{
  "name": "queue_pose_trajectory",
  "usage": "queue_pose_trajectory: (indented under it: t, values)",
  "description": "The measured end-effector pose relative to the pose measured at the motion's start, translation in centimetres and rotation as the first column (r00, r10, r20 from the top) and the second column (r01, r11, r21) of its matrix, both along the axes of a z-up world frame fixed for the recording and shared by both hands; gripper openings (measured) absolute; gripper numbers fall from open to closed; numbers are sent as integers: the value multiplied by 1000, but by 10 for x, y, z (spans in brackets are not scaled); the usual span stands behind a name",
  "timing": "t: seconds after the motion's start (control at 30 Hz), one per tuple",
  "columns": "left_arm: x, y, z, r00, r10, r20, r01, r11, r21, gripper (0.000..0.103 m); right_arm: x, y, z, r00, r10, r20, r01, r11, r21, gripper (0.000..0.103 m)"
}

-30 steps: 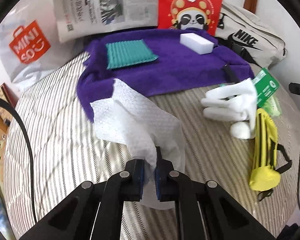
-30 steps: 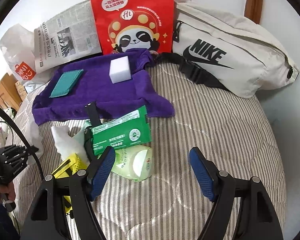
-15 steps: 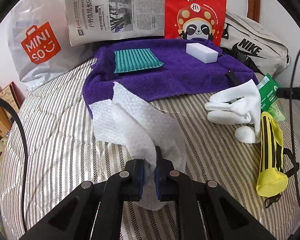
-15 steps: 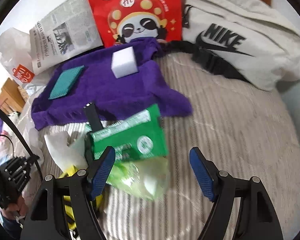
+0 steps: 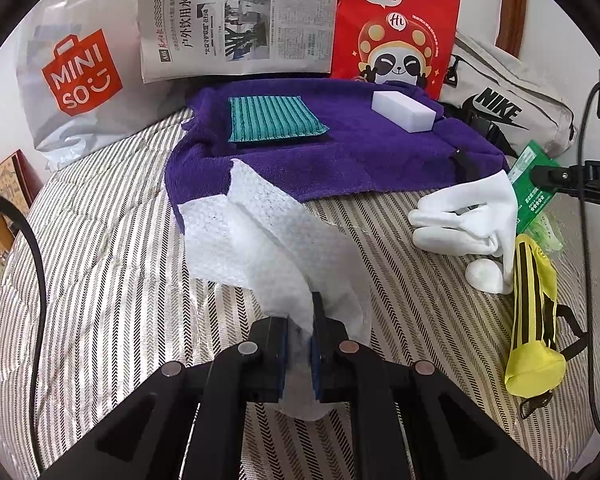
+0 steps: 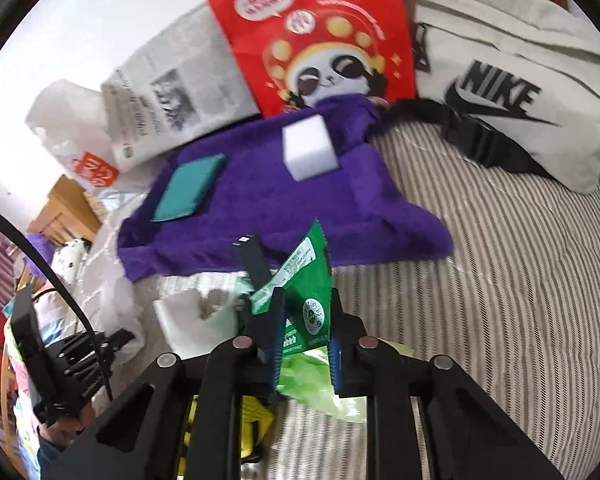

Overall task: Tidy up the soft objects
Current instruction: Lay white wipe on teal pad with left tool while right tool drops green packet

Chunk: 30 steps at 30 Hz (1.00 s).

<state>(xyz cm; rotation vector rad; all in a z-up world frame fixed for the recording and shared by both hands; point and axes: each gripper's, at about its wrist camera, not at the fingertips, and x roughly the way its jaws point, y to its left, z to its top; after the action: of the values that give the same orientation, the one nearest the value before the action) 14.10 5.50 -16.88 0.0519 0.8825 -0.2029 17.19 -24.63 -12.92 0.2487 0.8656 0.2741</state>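
Now the left gripper (image 5: pixel 300 332) is pinching the white wipe (image 5: pixel 268 240) over the striped bed (image 5: pixel 100 260) | right gripper (image 6: pixel 304 340) fingers are closing around the green packet (image 6: pixel 304 280), at 6 o'clock of the purple towel (image 6: pixel 268 200) | risk: thin plastic slipping free, dragging the white glove (image 5: pixel 464 220) | bags: contents hidden.

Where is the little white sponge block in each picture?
Left wrist view: the white rectangular sponge block lies upper right of centre, on the purple fluffy towel.
Right wrist view: the block sits above centre, near the towel's far edge.
Shared landmark: the red paper bag with a panda picture stands just behind it.
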Motion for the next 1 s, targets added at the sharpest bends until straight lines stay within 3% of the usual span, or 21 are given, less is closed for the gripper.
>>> queue_pose_trajectory:
  t: [0.13, 0.3, 0.57, 0.67, 0.77, 1.0]
  values:
    - [0, -1, 0, 1000, 1, 0, -1, 1000, 1, 10, 4, 18, 3, 998, 58, 8, -58, 998, 6, 16]
    - [0, 0, 1, 1000, 1, -2, -1, 1000, -9, 10, 12, 37, -7, 996, 92, -7, -92, 996, 3, 6]
    - [-1, -1, 1, 1000, 6, 2, -6, 1000, 2, 9, -2, 19, 13, 996, 71, 51, -71, 997, 4, 5]
    - [1, 2, 2, 1000, 18, -12, -18, 1000, -24, 9, -6, 9, 17, 997, 53, 57, -53, 999, 3, 5]
    - [1, 7, 12, 1000, 10, -15, -12, 995, -97, 9, -8, 3, 22, 997, 34, 65, -33, 999, -15, 5]
    - [3, 9, 36, 1000, 0, 2, 0, 992, -123, 9, -8, -3, 39, 994, 24, 106, -21, 1000, -22, 5]
